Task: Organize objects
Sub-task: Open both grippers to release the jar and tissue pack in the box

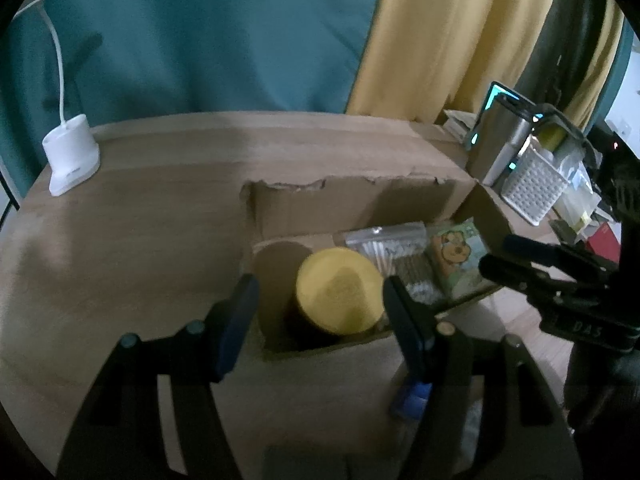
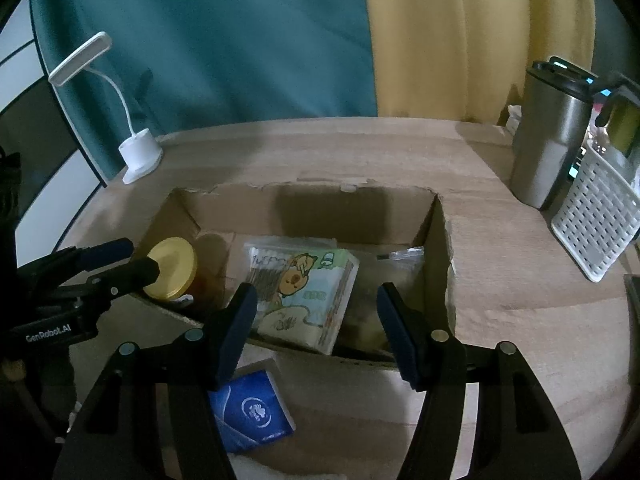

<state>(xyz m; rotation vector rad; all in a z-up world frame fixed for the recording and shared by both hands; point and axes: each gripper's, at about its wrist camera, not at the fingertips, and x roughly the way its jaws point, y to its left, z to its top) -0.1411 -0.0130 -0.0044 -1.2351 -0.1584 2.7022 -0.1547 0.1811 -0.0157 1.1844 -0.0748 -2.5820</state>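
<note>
Our left jaws stood apart with nothing between them, poised just above the yellow-lidded jar, which sat upright in the left end of the cardboard box. Our right jaws were likewise apart and empty, hovering over the box's near wall, above the cartoon-printed tissue pack lying in the middle of the box.

We judged that both things had just been set inside, so the placing step looked finished. The next move would call for lifting both grippers clear of the box walls without knocking the jar, then reaching for the blue packet that lay outside the box, against its near wall on the table (the only loose item we could see there).

Counting the box: one jar, one tissue pack, one clear bag of cotton swabs behind the pack, and something in a clear wrapper at the right end, too dim to name.

Outward on the table stood one white desk lamp at the far left corner, and towards the right edge one steel tumbler and one white perforated basket.
</note>
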